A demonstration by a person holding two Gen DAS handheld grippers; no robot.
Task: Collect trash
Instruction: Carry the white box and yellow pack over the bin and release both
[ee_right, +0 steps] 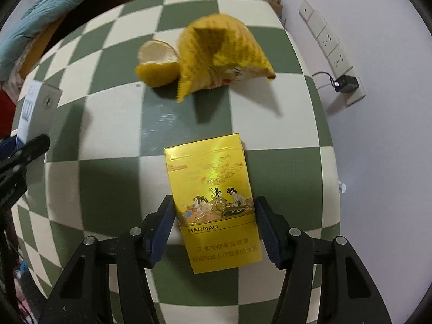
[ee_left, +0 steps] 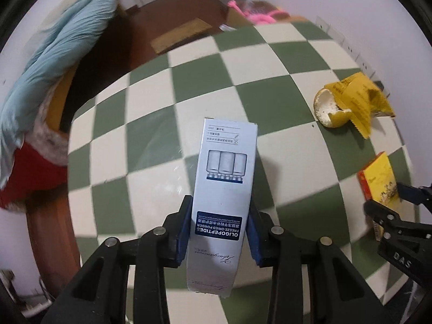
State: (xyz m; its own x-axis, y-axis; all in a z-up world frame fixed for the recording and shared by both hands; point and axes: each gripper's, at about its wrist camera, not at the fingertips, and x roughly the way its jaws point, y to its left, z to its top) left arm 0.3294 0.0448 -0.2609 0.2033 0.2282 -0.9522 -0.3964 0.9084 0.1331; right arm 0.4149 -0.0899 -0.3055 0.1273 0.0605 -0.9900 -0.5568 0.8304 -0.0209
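My left gripper (ee_left: 220,217) is shut on a tall white-blue carton (ee_left: 225,178) marked "Oligopeptides", held above the green-and-white checkered table (ee_left: 151,102). My right gripper (ee_right: 214,216) is shut on a yellow "Haomao" cigarette pack (ee_right: 213,197); its blue pads touch both sides. Both also show in the other view: the pack (ee_left: 378,179) at the left view's right edge, the carton (ee_right: 29,110) at the right view's left edge. A yellow crumpled wrapper (ee_right: 224,54) and a citrus peel (ee_right: 158,63) lie on the table further ahead; they also show in the left wrist view, wrapper (ee_left: 359,100) and peel (ee_left: 328,106).
A white wall with a row of sockets (ee_right: 328,43) and a plugged-in adapter (ee_right: 347,83) borders the table on the right. Left of the table are a light blue cloth (ee_left: 62,43) and a red cloth (ee_left: 29,167). Brown floor and a cardboard piece (ee_left: 181,35) lie beyond.
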